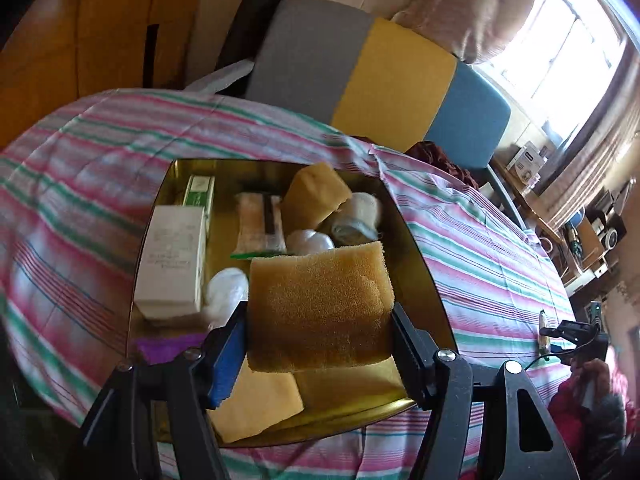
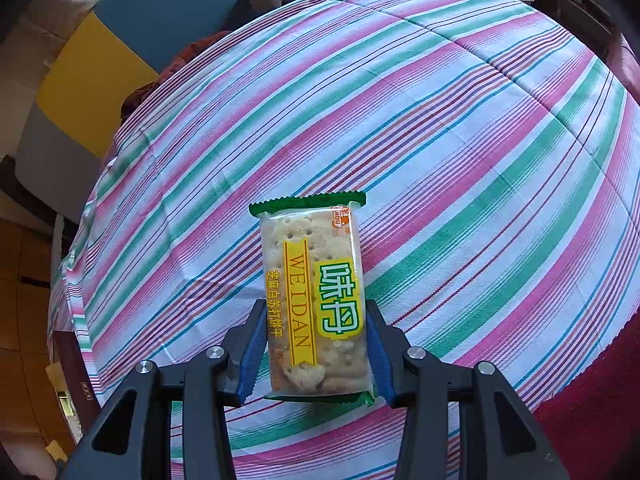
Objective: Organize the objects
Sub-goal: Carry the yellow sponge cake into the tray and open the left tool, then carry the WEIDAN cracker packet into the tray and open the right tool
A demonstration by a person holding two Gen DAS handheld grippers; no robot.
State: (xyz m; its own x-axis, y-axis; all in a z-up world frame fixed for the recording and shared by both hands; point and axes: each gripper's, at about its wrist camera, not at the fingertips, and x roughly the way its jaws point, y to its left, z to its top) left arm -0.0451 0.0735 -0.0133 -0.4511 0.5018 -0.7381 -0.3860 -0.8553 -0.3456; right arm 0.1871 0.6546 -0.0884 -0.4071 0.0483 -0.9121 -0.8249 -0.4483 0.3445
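The left gripper (image 1: 320, 340) has its jaws clamped on one yellow sponge block (image 1: 318, 308), held above the near part of a gold tray (image 1: 424, 264) that sits on the striped cloth (image 1: 100, 152) of the bench. Ahead of the jaws, in the tray, lies a second sponge block (image 1: 314, 196), tilted, beside one roll of bandage (image 1: 358, 216). Two white plastic-wrapped balls show: one (image 1: 310, 241) just beyond the held sponge, one (image 1: 226, 292) just left of the jaws. Further left stands one white box (image 1: 172, 256), with a green-and-white box (image 1: 198, 192) behind it. One flat clear packet (image 1: 262, 220) lies between the boxes and the far sponge. Below the jaws lie two yellow cloth pieces (image 1: 260, 404).

The right gripper (image 2: 316, 344) has its jaws clamped on the sides of one cracker packet (image 2: 314, 300), green-edged and clear-fronted, which points straight ahead above the striped cloth (image 2: 440, 120).
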